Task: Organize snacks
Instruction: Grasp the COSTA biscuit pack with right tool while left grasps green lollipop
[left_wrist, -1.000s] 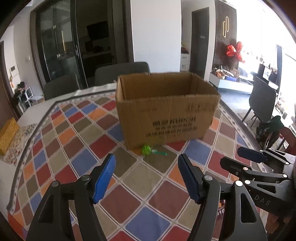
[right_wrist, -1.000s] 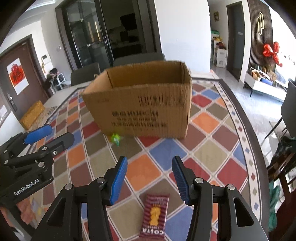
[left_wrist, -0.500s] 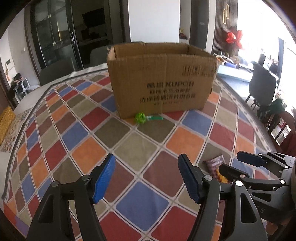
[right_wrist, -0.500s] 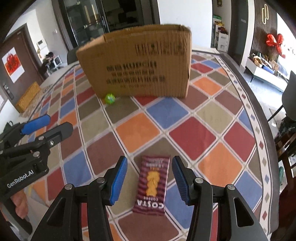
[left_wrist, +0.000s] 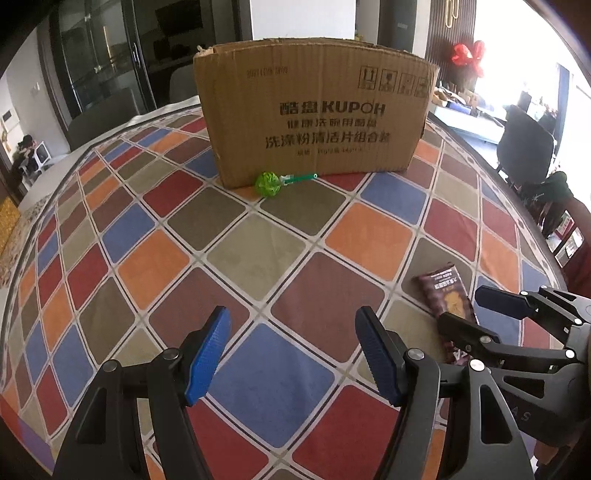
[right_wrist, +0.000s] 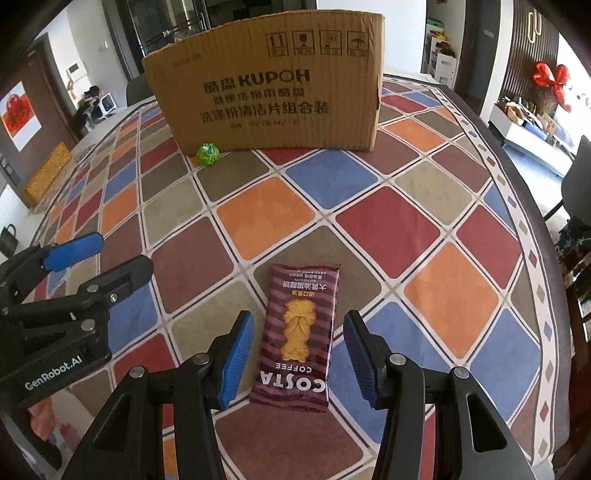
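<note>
A maroon Costa Coffee biscuit packet (right_wrist: 300, 332) lies flat on the chequered tablecloth (right_wrist: 388, 225), and my right gripper (right_wrist: 298, 356) stands open with a blue pad on each side of it, neither touching. The same packet (left_wrist: 445, 295) shows at the lower right of the left wrist view, partly hidden by the right gripper (left_wrist: 480, 310). My left gripper (left_wrist: 291, 356) is open over bare cloth, holding nothing. A green wrapped lollipop (left_wrist: 271, 183) lies against the foot of a brown cardboard box (left_wrist: 314, 110), also seen as lollipop (right_wrist: 208, 153) and box (right_wrist: 269, 85).
The tablecloth (left_wrist: 258, 254) covers a round table whose edge curves away on the right. Dark chairs (left_wrist: 524, 144) stand around it. A yellow box (right_wrist: 48, 173) sits at the far left. The left gripper (right_wrist: 74, 273) shows at the left of the right wrist view.
Both grippers have come down toward the table, so the box looms taller. The biscuit packet has slid up between the right gripper's pads. Both openings look unchanged.
</note>
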